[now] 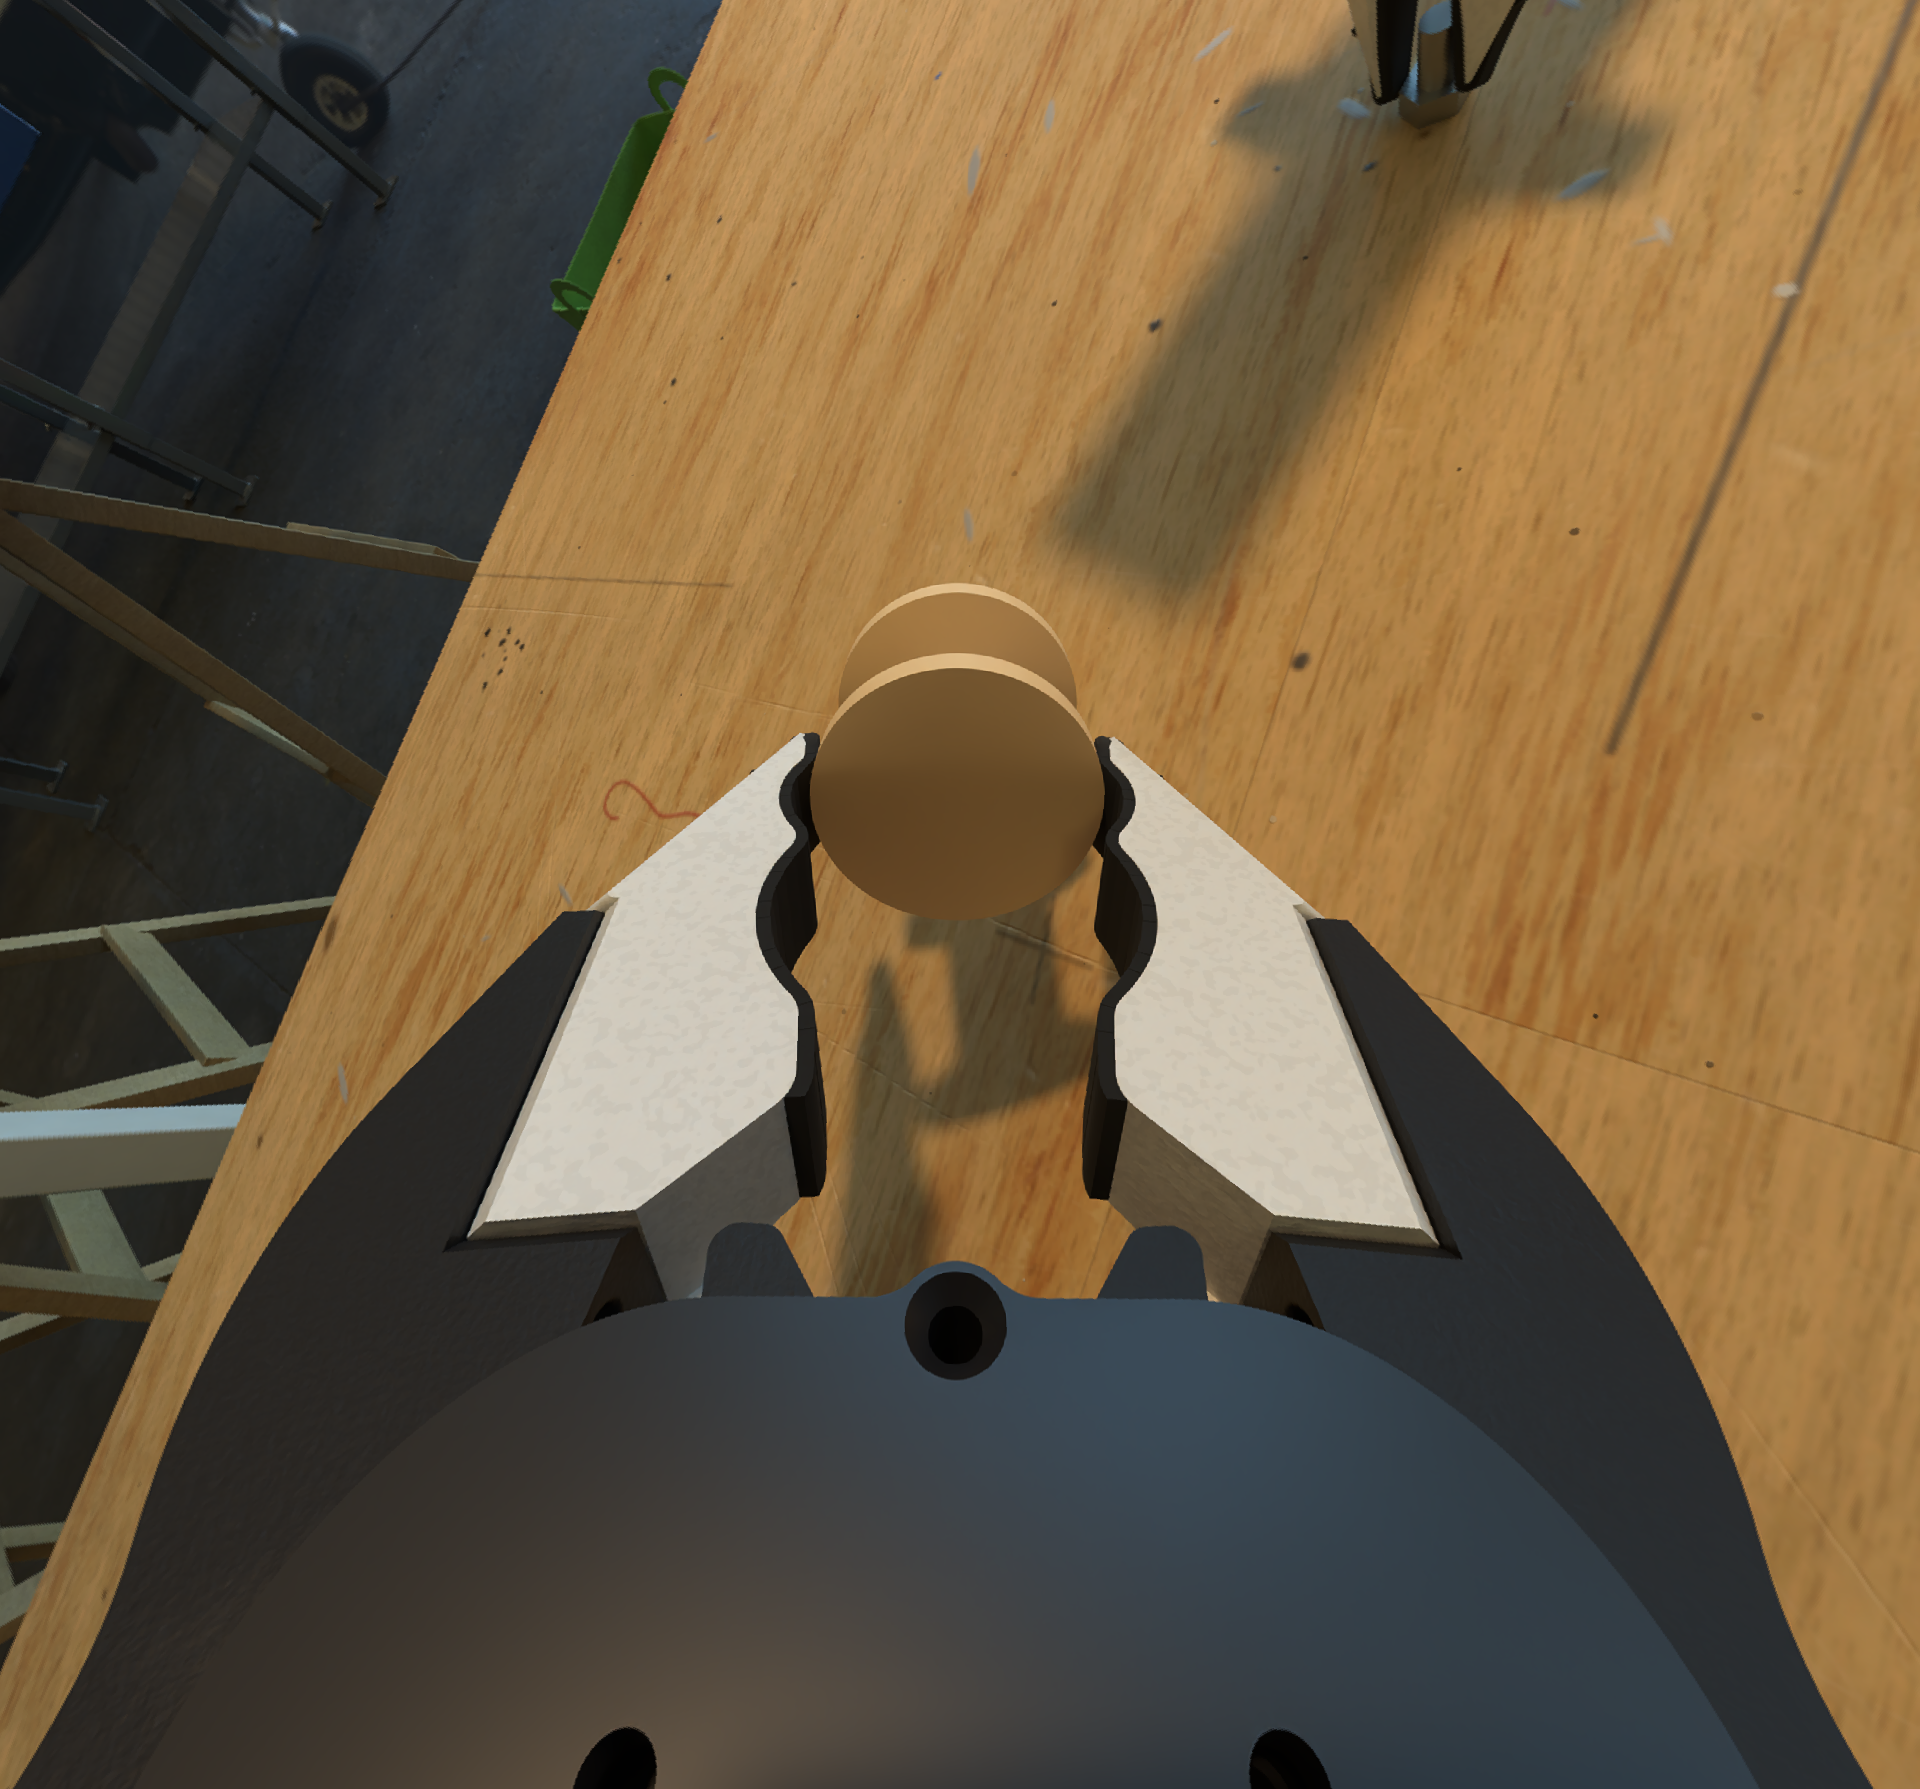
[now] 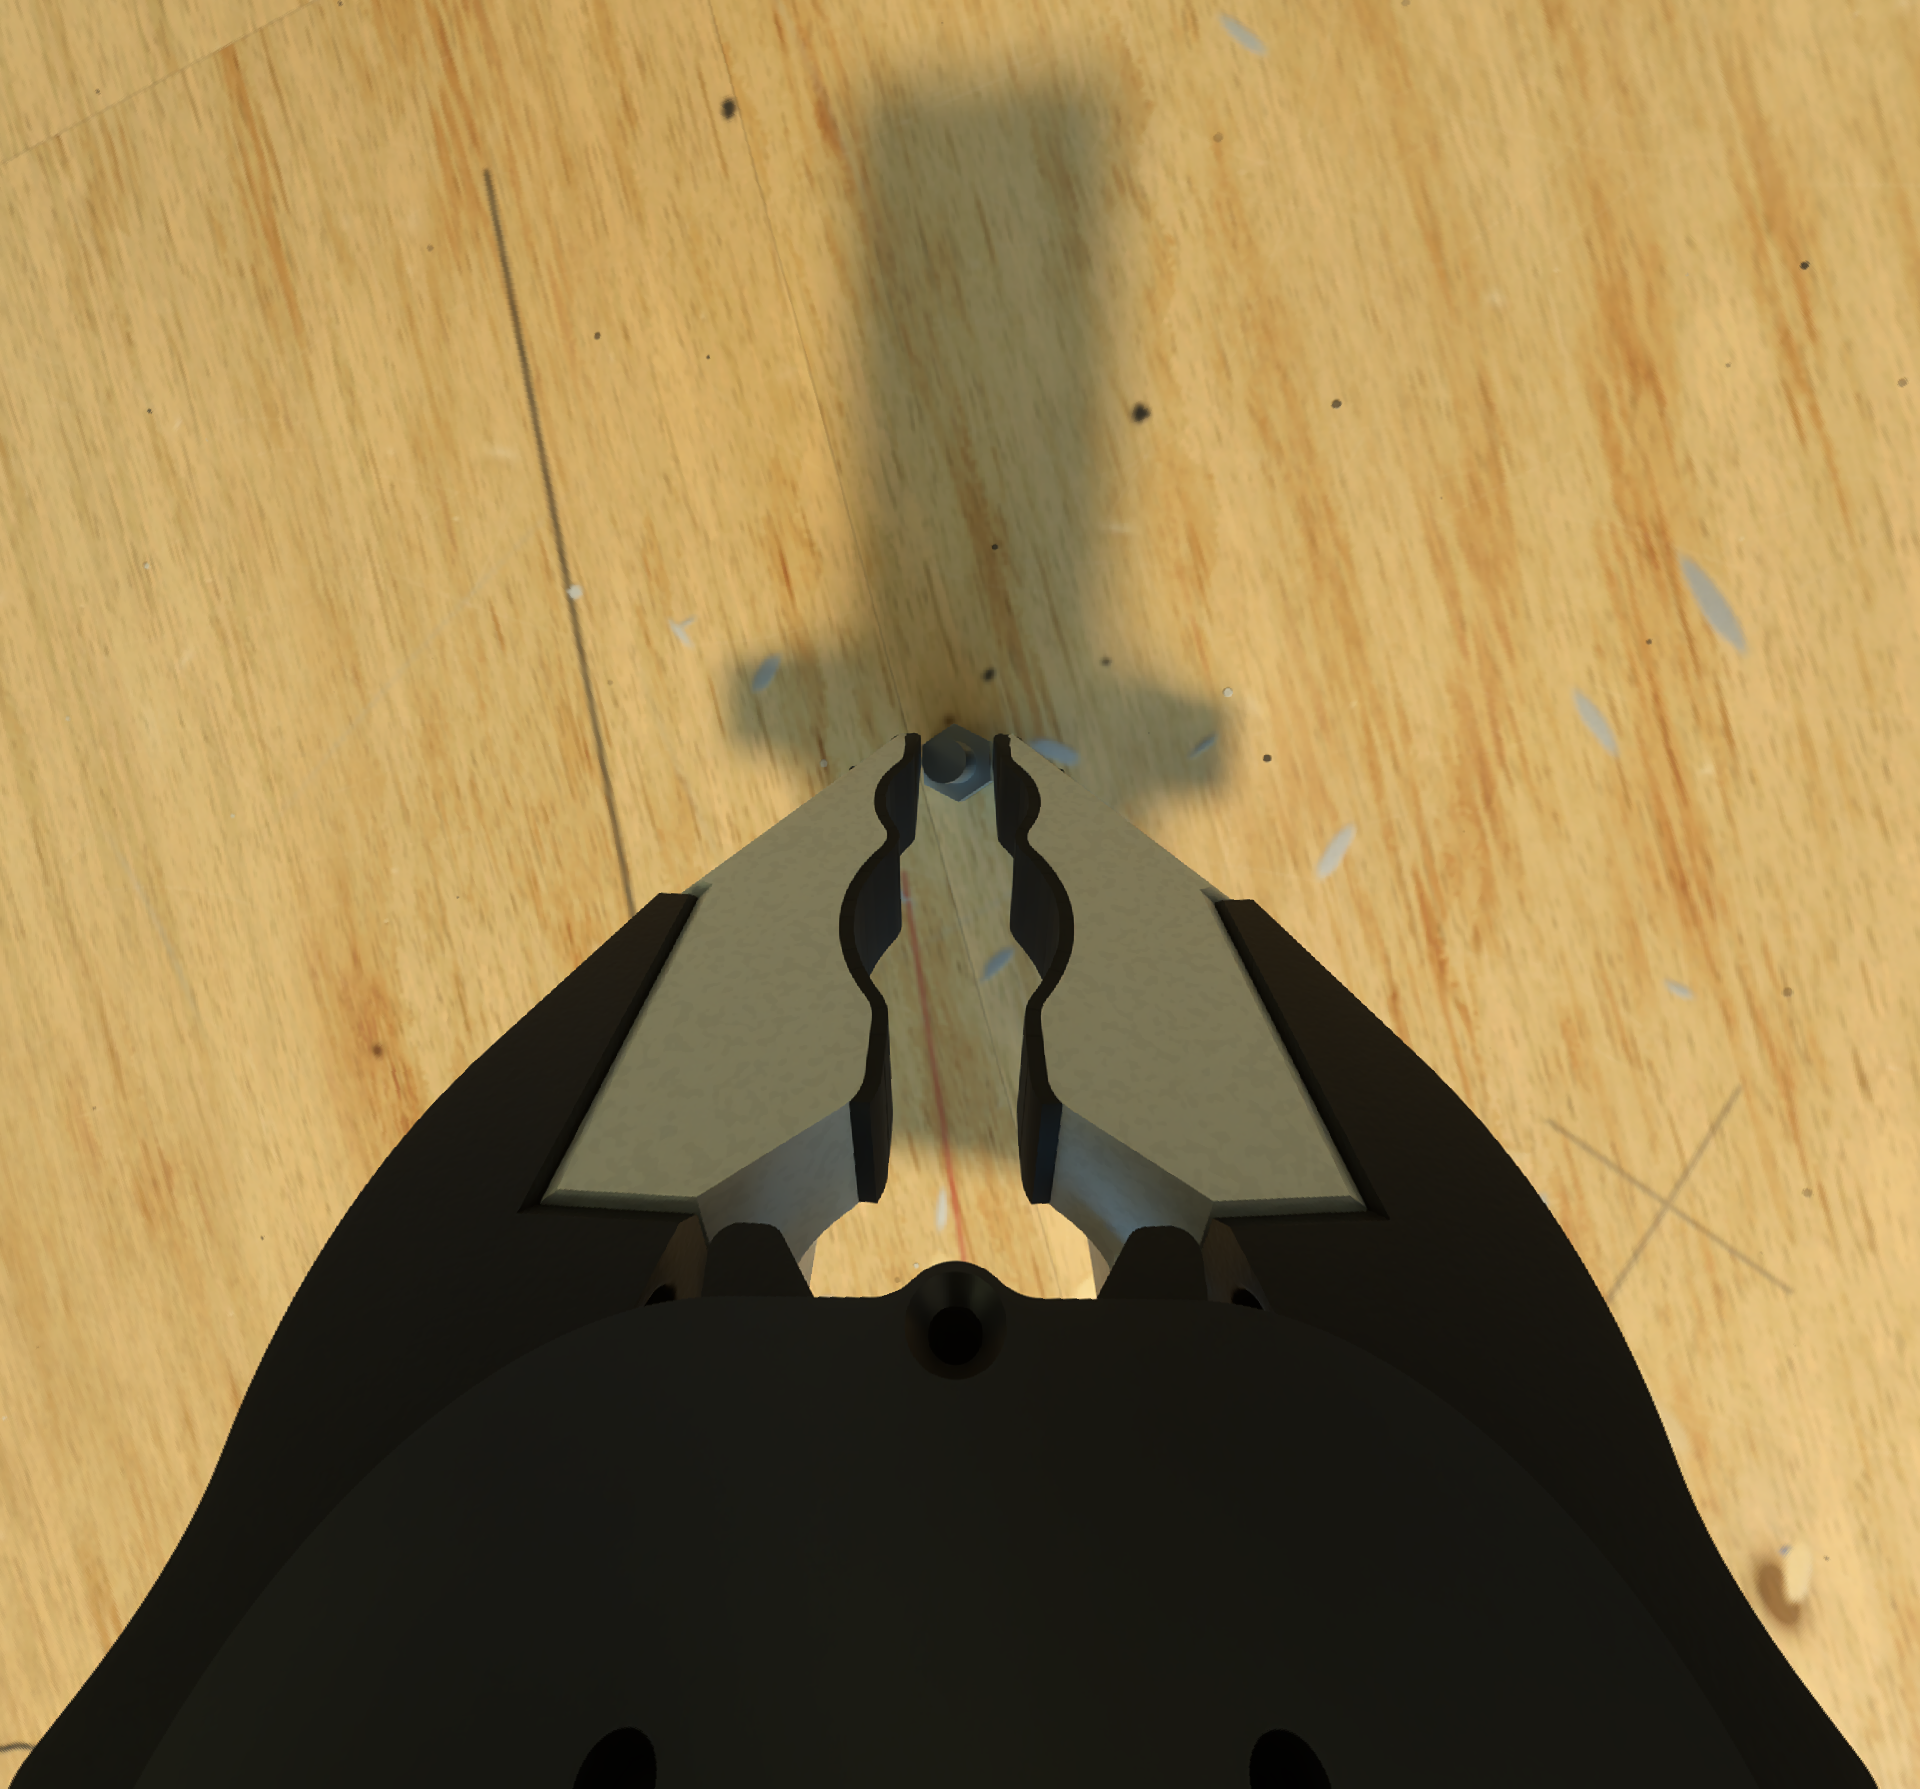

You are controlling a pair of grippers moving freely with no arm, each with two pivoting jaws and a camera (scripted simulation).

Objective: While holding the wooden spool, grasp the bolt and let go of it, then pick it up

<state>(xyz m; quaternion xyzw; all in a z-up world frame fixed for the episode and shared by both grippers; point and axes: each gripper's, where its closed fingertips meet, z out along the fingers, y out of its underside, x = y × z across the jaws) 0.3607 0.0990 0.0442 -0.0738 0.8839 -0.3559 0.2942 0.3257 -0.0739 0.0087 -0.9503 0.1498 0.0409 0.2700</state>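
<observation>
Your left gripper (image 1: 954, 783) pinches the wooden spool (image 1: 954, 804), so hold it steady while your right gripper (image 2: 956, 763), fingers snug round the bolt (image 2: 951, 765) standing on the table (image 2: 312, 492), squeezes straight.

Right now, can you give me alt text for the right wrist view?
The right gripper points down at a wooden table, its fingers closed on a small grey bolt standing head-down on the table. The gripper's shadow stretches ahead.
</observation>
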